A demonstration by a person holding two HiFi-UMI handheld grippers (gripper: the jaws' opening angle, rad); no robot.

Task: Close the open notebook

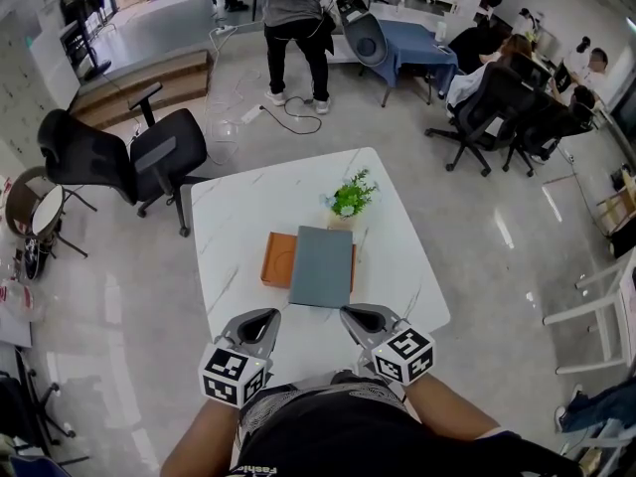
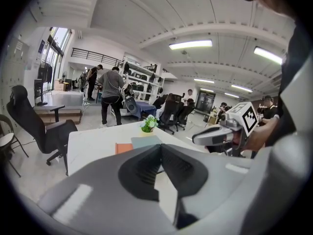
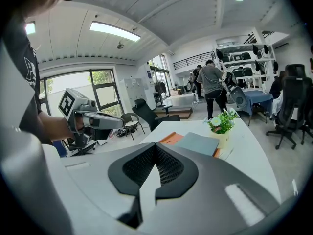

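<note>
**A:** Well, both idle. The left gripper (image 1: pixel 269 314) and right gripper (image 1: pixel 349 312) hang over the near edge of the table (image 1: pixel 234 217). Jaws on each are pinched together, nothing in them.

**B:** And the book?

**A:** The notebook (image 1: pixel 321 265) is mid-table, just ahead of the grippers, lying on an orange pad (image 1: pixel 277 258). The plant (image 1: pixel 350 196) is just behind it. Grey cover up, flat. It looks closed to me already, no spread pages that I can make out.

**B:** If there's a cover to flip?

**A:** I'd use one gripper for the flip. Slide the closed tip under the free edge, swing it over the spine in an arc, press flat at the end. The other gripper pins the spine side so the book doesn't skate.

**B:** Risks?

**A:** The pad looks slick, so the book will likely slide. The plant is close, so keep the arc low and don't shove forward.
</note>
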